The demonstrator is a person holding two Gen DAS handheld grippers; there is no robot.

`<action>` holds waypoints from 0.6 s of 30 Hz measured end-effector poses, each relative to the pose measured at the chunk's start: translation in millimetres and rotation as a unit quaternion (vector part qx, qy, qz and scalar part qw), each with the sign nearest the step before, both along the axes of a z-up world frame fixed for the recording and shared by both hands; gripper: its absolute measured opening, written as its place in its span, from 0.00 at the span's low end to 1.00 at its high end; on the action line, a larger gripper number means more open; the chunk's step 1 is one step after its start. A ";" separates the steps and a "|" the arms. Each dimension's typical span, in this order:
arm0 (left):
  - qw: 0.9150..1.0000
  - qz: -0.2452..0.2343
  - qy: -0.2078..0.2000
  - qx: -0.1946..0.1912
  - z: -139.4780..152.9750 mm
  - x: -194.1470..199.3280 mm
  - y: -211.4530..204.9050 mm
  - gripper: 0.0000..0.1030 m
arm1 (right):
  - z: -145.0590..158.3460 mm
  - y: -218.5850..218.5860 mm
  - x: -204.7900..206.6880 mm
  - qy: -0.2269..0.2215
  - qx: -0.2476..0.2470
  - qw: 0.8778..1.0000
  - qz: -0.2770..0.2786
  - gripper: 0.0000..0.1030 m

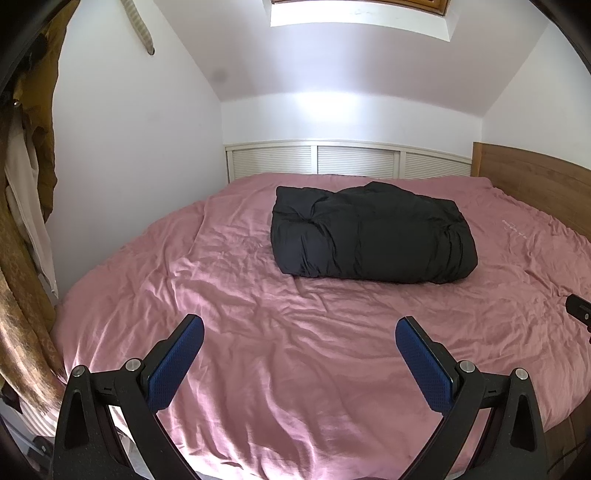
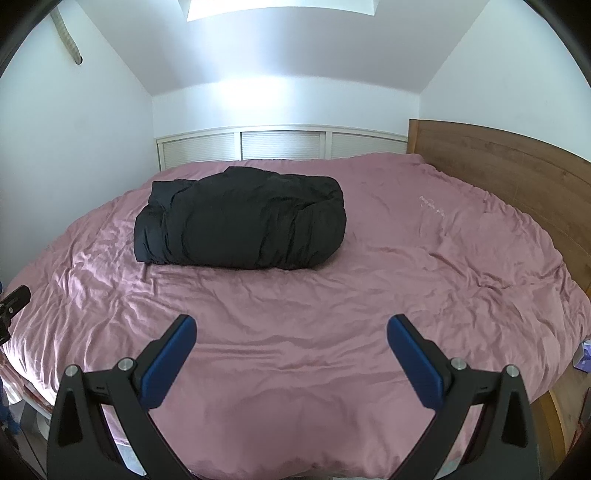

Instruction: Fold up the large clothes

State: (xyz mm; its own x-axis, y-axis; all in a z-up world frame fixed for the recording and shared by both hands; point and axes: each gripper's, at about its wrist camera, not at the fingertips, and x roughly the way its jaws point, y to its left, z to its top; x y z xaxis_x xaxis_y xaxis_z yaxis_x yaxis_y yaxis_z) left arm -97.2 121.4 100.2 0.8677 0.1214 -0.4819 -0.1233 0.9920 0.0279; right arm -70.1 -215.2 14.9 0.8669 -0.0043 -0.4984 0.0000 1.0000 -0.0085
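Left wrist view, left gripper [image 1: 299,334] jaws spread above bedspread [image 1: 295,350], right gripper [image 2: 291,330] likewise

Left claw [image 1: 299,328]: base cut off by the bottom edge. Right claw [image 2: 291,326]: base likewise cut off.

Black jacket [image 1: 369,236], ahead of both claws: folded bundle; underside and inner layers hidden.

White lettering [image 2: 432,206] on bed cover [image 2: 295,314], ahead and right of right claw: too small to read.

Skylight [image 1: 360,14], high above: top cut off.

Hanging clothes [image 1: 33,155], far left of left claw: cropped by the rim, kinds unclear.

Purple item [image 2: 583,356], far right of right claw: cropped, unidentifiable.
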 end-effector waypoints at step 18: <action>1.000 0.007 0.002 0.008 -7.2 -7.5 -3.0 0.99 | -5.8 -3.3 0.7 0.007 0.001 1.000 -0.008 1.00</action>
